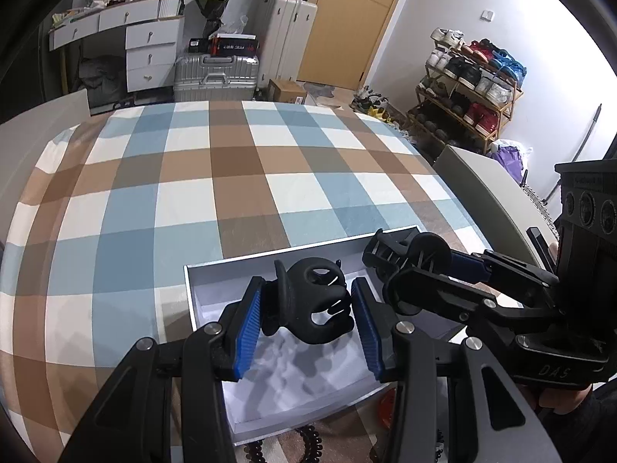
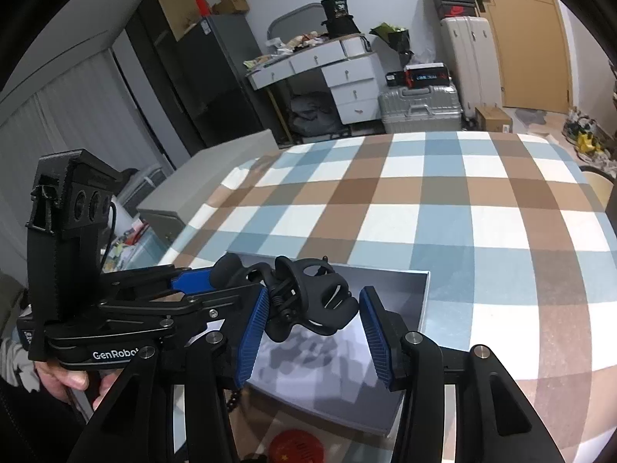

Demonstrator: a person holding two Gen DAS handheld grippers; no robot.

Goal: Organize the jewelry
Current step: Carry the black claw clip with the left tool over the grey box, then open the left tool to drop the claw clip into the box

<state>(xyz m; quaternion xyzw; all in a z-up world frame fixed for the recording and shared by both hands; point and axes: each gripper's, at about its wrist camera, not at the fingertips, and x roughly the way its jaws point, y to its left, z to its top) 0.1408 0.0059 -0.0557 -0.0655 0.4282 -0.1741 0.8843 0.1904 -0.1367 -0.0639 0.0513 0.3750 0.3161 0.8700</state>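
Observation:
A black claw hair clip hangs over an open white box on the checked tablecloth. My left gripper has its blue pads on either side of the clip, the left pad touching it. In the right wrist view the clip sits between my right gripper's wide-open pads, and the left gripper's fingers pinch the clip's handle end. In the left wrist view the right gripper reaches in from the right, over the box's far corner.
A dark beaded bracelet lies on the cloth in front of the box. A red round item lies near it. A white chair back stands at the table's right side. The checked table stretches away beyond the box.

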